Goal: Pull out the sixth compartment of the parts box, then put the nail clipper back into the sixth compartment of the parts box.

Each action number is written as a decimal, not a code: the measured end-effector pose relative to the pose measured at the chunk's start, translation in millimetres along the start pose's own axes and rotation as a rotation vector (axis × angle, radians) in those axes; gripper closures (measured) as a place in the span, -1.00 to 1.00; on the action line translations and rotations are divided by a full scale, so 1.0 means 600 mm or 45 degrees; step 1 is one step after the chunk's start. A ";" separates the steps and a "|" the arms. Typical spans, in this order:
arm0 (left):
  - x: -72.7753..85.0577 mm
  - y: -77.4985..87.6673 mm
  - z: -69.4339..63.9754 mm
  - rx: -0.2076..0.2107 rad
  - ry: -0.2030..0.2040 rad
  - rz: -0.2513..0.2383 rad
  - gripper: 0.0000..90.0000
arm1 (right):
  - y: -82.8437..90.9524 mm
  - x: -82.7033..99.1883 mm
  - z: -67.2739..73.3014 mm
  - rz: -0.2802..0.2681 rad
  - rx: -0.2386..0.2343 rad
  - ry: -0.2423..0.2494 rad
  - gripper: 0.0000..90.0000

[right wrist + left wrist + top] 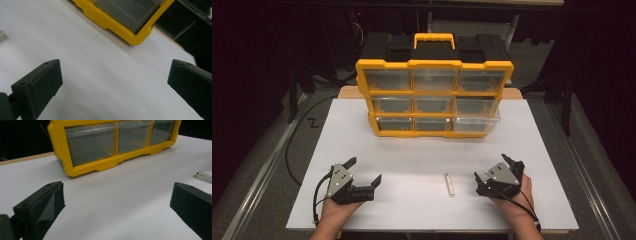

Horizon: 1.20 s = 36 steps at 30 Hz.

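Note:
A yellow and black drawer organizer (435, 97) with clear drawers stands upright at the back of the white table (427, 155); its bottom right drawer (476, 123) is pulled out a little. A small white flat piece (450, 184) lies on the table near the front, between my two grippers. My left gripper (364, 170) rests at the front left, open and holding nothing. My right gripper (494, 167) rests at the front right, open and holding nothing. The organizer's lower drawers (112, 142) show ahead in the left gripper view, and its bottom corner (125, 18) in the right gripper view. The white piece (203, 176) lies at the right edge of the left gripper view.
The white board overhangs a wooden top (348, 92) that shows behind the organizer. Dark floor and cables (294, 145) surround the table. A metal rail (262, 175) runs along the left side.

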<state>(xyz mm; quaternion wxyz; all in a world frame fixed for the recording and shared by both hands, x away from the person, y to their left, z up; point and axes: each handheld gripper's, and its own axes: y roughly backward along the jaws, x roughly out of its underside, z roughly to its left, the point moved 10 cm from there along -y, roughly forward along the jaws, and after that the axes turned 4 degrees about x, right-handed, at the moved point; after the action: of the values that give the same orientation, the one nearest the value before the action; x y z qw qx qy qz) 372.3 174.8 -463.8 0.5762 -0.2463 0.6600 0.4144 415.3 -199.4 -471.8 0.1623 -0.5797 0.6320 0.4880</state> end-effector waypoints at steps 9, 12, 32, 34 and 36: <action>-0.002 -0.001 0.000 -0.006 0.007 -0.005 -0.99 | -0.003 -0.001 0.008 -0.008 -0.156 -0.284 -0.98; -0.002 -0.001 -0.002 -0.008 0.013 -0.005 -0.99 | -0.003 -0.004 0.013 -0.021 -0.209 -0.397 -0.98; -0.008 0.001 -0.005 0.000 0.029 -0.019 -0.99 | 0.006 -0.014 0.016 -0.015 -0.244 -0.452 -0.98; -0.007 0.001 -0.004 0.002 0.029 -0.016 -0.99 | 0.004 -0.013 0.017 -0.003 -0.248 -0.446 -0.98; -0.007 0.001 -0.004 0.004 0.034 -0.014 -0.99 | 0.003 -0.011 0.018 0.011 -0.249 -0.437 -0.98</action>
<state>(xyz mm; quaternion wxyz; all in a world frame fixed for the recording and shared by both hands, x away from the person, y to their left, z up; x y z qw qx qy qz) 371.6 172.7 -459.7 0.5701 -0.2546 0.6670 0.4067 411.6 -186.9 -471.1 0.2086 -0.4984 0.5470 0.6394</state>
